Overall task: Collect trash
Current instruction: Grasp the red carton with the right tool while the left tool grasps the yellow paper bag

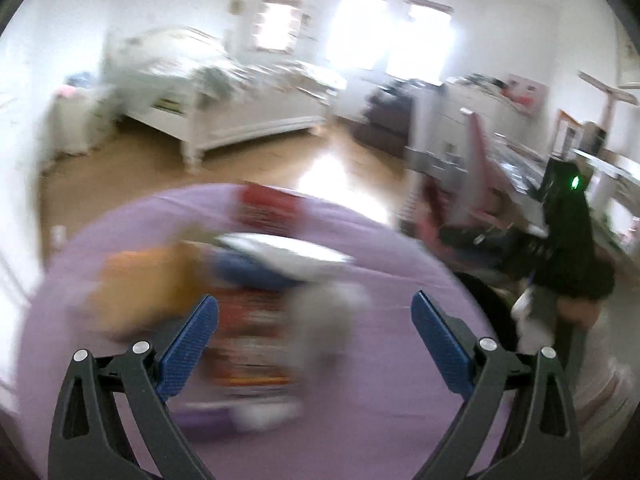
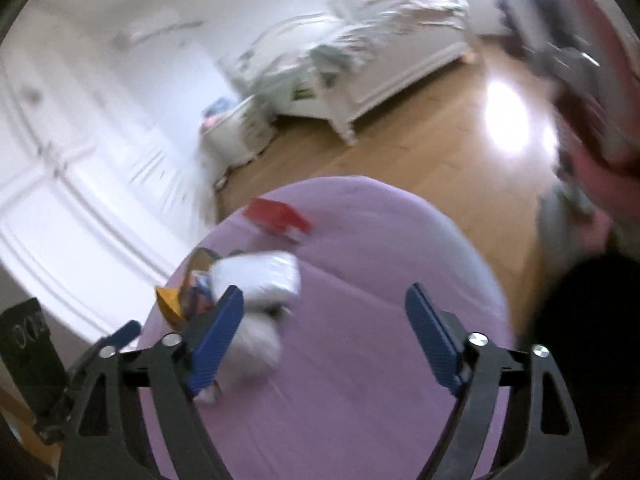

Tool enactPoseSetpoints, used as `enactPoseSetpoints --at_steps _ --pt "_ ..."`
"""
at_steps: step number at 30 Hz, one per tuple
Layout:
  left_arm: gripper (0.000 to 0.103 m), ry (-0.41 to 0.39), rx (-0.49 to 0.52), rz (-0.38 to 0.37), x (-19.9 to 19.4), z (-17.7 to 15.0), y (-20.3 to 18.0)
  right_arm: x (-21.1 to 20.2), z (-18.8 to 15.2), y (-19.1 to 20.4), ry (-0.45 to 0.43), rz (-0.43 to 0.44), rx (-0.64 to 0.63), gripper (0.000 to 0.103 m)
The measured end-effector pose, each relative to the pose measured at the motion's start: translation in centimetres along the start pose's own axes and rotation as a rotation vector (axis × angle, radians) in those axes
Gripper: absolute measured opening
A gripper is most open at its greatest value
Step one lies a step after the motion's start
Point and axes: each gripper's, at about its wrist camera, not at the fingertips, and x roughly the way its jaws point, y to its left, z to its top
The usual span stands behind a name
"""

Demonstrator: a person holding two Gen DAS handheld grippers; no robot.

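Observation:
Several pieces of trash lie on a round purple surface [image 1: 380,380]. In the blurred left wrist view I see a red packet [image 1: 268,204], a white flat packet [image 1: 280,252] over something blue, an orange wrapper [image 1: 140,284], a dark red printed packet [image 1: 248,340] and a grey-white crumpled piece [image 1: 328,312]. My left gripper [image 1: 316,312] is open above them, empty. In the right wrist view the red packet [image 2: 278,216], white packet [image 2: 258,276] and orange wrapper [image 2: 170,304] lie left of my open, empty right gripper [image 2: 324,308], over the purple surface [image 2: 360,380].
A wooden floor [image 1: 248,160] surrounds the purple surface. A white bed [image 1: 224,92] stands at the back, a white cabinet wall [image 2: 80,160] to the left, a pink chair [image 1: 476,176] and desk to the right. The other gripper [image 1: 568,240] shows at right.

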Motion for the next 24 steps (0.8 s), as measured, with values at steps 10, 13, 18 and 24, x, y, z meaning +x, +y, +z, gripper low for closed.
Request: enactPoseSetpoints --at_steps 10,13,18,24 --pt "0.096 0.019 0.109 0.111 -1.4 -0.6 6.6 17.2 7.3 8.8 0.209 -0.178 -0.347 0.083" --pt "0.096 0.045 0.203 0.140 -0.7 -1.4 6.6 21.2 7.1 9.6 0.318 -0.226 -0.424 0.078" --pt "0.096 0.054 0.365 0.155 1.2 -0.8 6.9 19.9 6.1 9.4 0.306 -0.180 -0.341 0.034" --pt "0.096 0.080 0.468 0.092 4.5 1.4 7.3 9.6 3.8 8.0 0.143 0.002 -0.127 0.034"
